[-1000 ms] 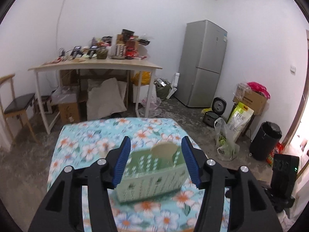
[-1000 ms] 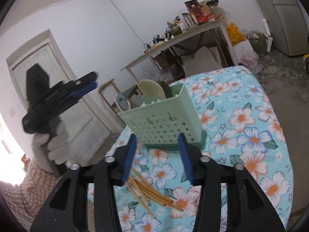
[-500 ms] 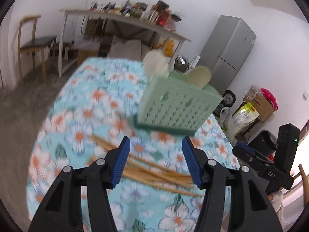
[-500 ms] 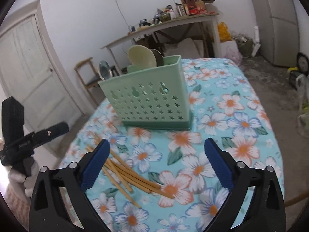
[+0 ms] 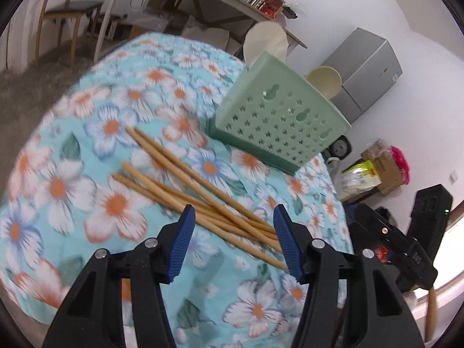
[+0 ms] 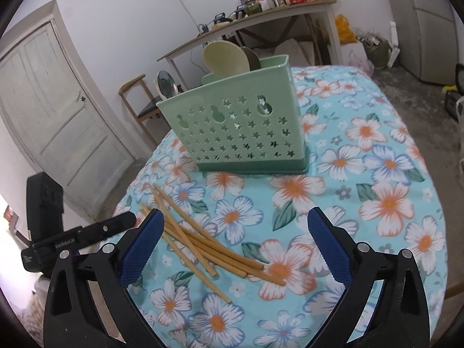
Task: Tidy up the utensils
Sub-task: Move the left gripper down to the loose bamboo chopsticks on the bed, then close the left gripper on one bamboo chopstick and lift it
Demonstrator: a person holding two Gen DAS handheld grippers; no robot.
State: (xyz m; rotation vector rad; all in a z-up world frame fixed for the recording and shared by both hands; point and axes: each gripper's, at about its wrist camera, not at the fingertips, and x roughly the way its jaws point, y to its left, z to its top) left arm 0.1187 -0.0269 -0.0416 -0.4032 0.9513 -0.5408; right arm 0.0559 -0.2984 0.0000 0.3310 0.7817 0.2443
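A loose bundle of thin, light-brown wooden chopsticks (image 6: 203,246) is found lying flat and crossed over one another on the tabletop covered in a turquoise floral cloth (image 6: 377,203), at its near left part, well short of the pale green perforated plastic utensil caddy (image 6: 240,127) that stands upright farther back with cream-coloured round-headed utensils (image 6: 224,58) already in it. The sticks are judged to be light, stiff and smooth; being slender and round, they would be expected to roll or slip from a pinch, and because they overlap, one stick may drag its neighbours. A hold near the middle of a stick's length, across its width, is judged the most stable, with the cloth giving slightly beneath. The left hand-held gripper (image 5: 232,232) is seen moderately open and empty, its blue pads straddling the near ends of the bundle (image 5: 203,191), just above or near them; contact cannot be confirmed. The right hand-held gripper (image 6: 232,237) is seen spread wide and empty, with the bundle lying between its jaws, nearer the left pad, and apparently below it. The caddy (image 5: 278,119) lies beyond the sticks in both views.
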